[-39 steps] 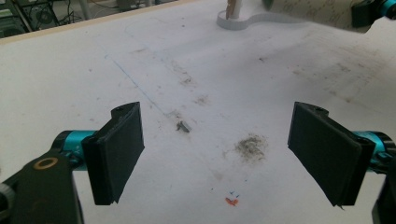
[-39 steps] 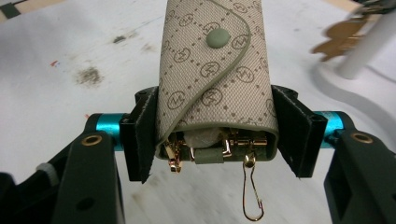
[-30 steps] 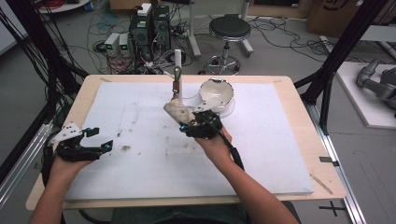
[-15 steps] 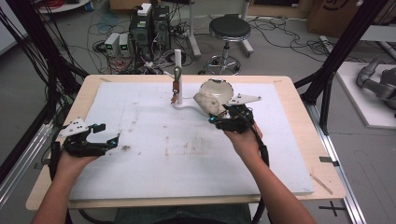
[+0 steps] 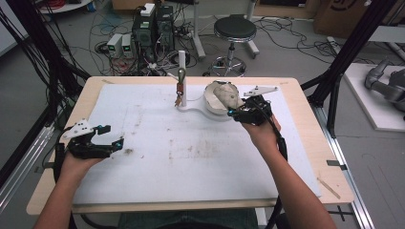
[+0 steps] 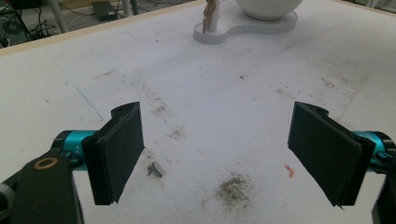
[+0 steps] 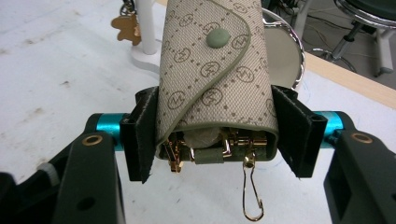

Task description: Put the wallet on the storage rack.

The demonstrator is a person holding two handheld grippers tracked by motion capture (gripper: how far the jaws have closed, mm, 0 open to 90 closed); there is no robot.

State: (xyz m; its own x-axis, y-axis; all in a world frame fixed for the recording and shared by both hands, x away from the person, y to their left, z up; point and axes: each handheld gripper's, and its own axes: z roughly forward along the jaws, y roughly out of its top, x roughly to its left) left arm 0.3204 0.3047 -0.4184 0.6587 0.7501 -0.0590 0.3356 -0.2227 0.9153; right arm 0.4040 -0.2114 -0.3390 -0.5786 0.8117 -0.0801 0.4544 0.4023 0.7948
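A beige monogram key case (image 7: 215, 74) with a green snap and gold hooks (image 7: 252, 196) dangling from its open end sits between the pads of my right gripper (image 7: 215, 135), which is shut on it. In the high view this right gripper (image 5: 234, 110) holds the key case (image 5: 227, 95) over the white bowl (image 5: 210, 106) at the table's far middle. My left gripper (image 5: 113, 135) rests low at the left side of the white mat, jaws wide open, and in its own view the left gripper (image 6: 233, 149) has nothing between its pads.
The bowl stands on a white base (image 6: 247, 28) with an upright post (image 5: 182, 71), from which a small brown charm (image 5: 179, 93) hangs. The white mat (image 5: 191, 157) is stained with dirt specks. A stool (image 5: 234, 31) and electronics stand beyond the table's far edge.
My right gripper has carried the key case to the right and away from me, from beside the post to over the bowl. The left gripper has barely moved.
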